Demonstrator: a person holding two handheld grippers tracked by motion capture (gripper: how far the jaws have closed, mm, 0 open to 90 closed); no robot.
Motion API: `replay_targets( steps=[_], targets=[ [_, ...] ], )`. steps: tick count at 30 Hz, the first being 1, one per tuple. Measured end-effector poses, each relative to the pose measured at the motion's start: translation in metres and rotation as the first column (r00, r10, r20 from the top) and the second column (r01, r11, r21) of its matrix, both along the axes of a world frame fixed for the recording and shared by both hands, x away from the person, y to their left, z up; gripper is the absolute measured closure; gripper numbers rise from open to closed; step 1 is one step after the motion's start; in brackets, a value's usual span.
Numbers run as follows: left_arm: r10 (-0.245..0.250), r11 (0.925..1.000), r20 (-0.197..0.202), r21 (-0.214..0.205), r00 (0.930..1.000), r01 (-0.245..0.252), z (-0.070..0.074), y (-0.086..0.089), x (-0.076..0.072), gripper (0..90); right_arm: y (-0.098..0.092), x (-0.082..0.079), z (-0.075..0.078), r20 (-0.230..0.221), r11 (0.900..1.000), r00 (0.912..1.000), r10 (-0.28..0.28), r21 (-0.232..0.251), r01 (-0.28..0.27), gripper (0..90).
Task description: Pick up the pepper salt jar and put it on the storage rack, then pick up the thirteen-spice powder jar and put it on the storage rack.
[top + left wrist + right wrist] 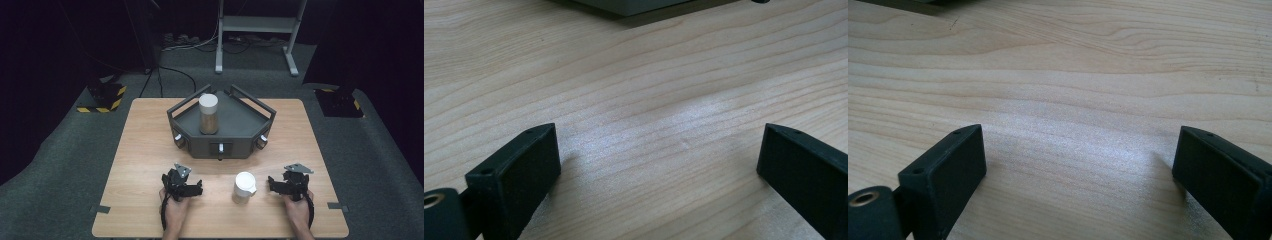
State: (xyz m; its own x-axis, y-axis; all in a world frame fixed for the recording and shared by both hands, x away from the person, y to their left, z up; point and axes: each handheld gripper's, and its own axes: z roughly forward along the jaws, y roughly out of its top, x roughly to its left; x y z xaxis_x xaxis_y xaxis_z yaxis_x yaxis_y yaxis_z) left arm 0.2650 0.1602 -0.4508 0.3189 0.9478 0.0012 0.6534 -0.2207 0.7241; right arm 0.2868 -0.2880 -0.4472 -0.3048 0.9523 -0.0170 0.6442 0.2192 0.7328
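The wooden table (150,150) carries a dark angular tray (240,125) at its far side, with a tall white-capped jar (208,114) standing upright inside. Nearer the person, a smaller white-lidded jar (244,187) stands on the table between the two tools, closer to the right one. The left tool (199,189) and right tool (271,183) rest low over the table, both released, jaws wide with only bare wood between them.

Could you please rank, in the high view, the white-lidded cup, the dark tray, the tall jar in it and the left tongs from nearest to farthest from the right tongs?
1. White-lidded cup, on the table just left of the right tongs.
2. Left tongs, open, beyond the cup at the near left.
3. Dark tray, mid-table, farther back.
4. Tall jar, upright in the tray's left part.

The second and third places are close.
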Motion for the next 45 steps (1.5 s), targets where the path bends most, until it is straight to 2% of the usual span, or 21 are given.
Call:
replay_targets(
  steps=[17,26,30,37,45],
  targets=[
    [0.001,1.0000,0.000,0.000,1.0000,-0.001,0.000,0.000,0.000,3.7,0.002,-0.003,0.000,-0.006,1.0000,1.0000,0.002,0.002,-0.002,4.4],
    [0.001,1.0000,0.000,0.000,1.0000,-0.001,0.000,0.000,0.000,3.7,0.002,-0.014,0.005,0.000,0.9980,0.9983,0.058,0.025,-0.058,4.5],
    [0.001,1.0000,0.000,0.000,1.0000,-0.001,0.000,0.000,0.000,3.7,0.002,-0.020,0.009,0.006,0.9960,0.9961,0.087,0.015,-0.088,5.0],
    [0.001,1.0000,0.001,0.001,1.0000,-0.001,0.000,0.000,0.000,3.8,0.002,-0.038,0.014,0.011,0.9906,0.9908,0.135,0.020,-0.135,6.5],
    [0.000,1.0000,0.001,0.001,1.0000,0.000,0.000,0.000,0.000,3.8,0.006,-0.046,0.015,0.007,0.9813,0.9817,0.190,0.031,-0.190,7.9]
  ],
)
